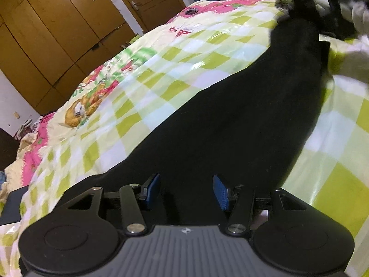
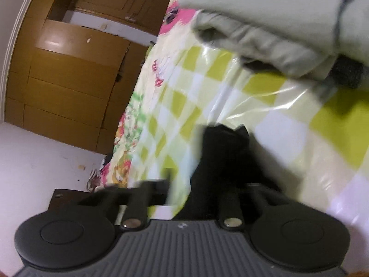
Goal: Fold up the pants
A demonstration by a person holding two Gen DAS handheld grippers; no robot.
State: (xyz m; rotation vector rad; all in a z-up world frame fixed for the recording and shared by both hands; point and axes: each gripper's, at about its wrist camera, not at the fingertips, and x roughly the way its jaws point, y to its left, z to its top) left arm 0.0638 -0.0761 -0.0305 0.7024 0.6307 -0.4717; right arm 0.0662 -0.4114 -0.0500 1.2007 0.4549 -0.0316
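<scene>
Black cloth: the pants (image 1: 230,120) lie stretched across the bed (image 1: 143,73), on its green-and-white checked cover. Left gripper (image 1: 186,190) low at the near end of the cloth, blue pads (image 1: 154,185) spread apart, nothing between them. Right gripper (image 2: 207,180) blurred; a bunch of black cloth stands up between its fingers, apparently clamped, though the fingertips are hidden. Gloved hand (image 1: 355,9) at the far end of the pants in the left view. A grey-green bundle (image 2: 276,23) lies beyond.

Judgement: fabric soft, light, limp; will sag and crease. Best taken at hem or waistband, pinching both layers.
</scene>
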